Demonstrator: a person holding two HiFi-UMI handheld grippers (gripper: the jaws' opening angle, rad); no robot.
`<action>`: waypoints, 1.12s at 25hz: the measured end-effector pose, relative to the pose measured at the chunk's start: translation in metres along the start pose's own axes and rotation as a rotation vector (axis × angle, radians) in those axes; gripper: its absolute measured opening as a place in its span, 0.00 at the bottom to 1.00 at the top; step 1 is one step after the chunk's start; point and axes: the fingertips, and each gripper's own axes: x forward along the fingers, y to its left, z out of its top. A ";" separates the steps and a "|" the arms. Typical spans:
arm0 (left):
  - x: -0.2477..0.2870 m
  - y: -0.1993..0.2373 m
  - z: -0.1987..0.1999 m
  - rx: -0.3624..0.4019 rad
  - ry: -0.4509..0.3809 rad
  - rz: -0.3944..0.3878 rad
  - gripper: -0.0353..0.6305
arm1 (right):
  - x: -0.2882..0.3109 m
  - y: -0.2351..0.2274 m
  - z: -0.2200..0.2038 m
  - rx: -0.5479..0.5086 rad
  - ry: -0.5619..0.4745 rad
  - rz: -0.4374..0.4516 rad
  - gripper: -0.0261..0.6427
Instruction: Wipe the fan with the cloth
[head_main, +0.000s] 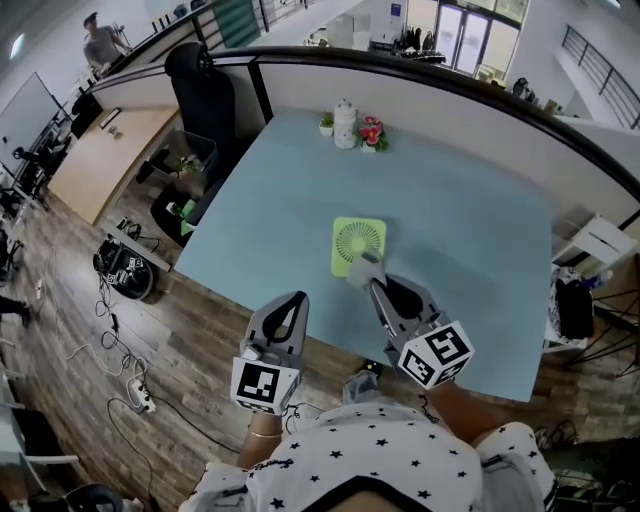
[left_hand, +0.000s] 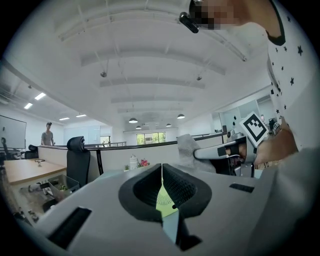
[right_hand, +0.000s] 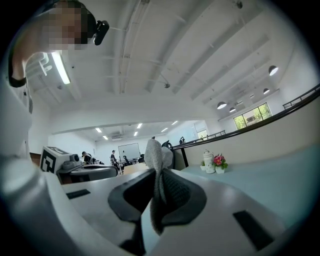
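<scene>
The fan (head_main: 358, 245) lies flat on the counter (head_main: 270, 200); the right hand-held gripper (head_main: 374, 284), clamped on the cloth (head_main: 363, 268), holds it at the fan's near edge. The left hand-held gripper (head_main: 297, 300) is closed on nothing, apart from the fan, so a wiping push may well slide the unbraced fan away or drag the cloth from its pinch.

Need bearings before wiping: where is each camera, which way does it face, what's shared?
Head view: on the head, facing steeply down at the green square fan on the pale blue table; left gripper, right gripper, starred shirt show.
Left gripper view: along its shut jaws toward the pink flowers; right gripper at right.
Right gripper view: along jaws shut on the grey cloth; left gripper at left.
Shared: the flowers.
</scene>
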 end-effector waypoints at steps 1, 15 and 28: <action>0.008 0.001 0.000 0.003 0.003 -0.009 0.10 | 0.002 -0.006 0.000 0.002 0.001 -0.008 0.08; 0.074 0.016 -0.004 0.007 0.003 -0.088 0.10 | 0.030 -0.055 -0.015 0.011 0.049 -0.091 0.08; 0.118 0.071 -0.002 0.015 -0.003 -0.231 0.10 | 0.091 -0.066 -0.044 0.041 0.135 -0.253 0.08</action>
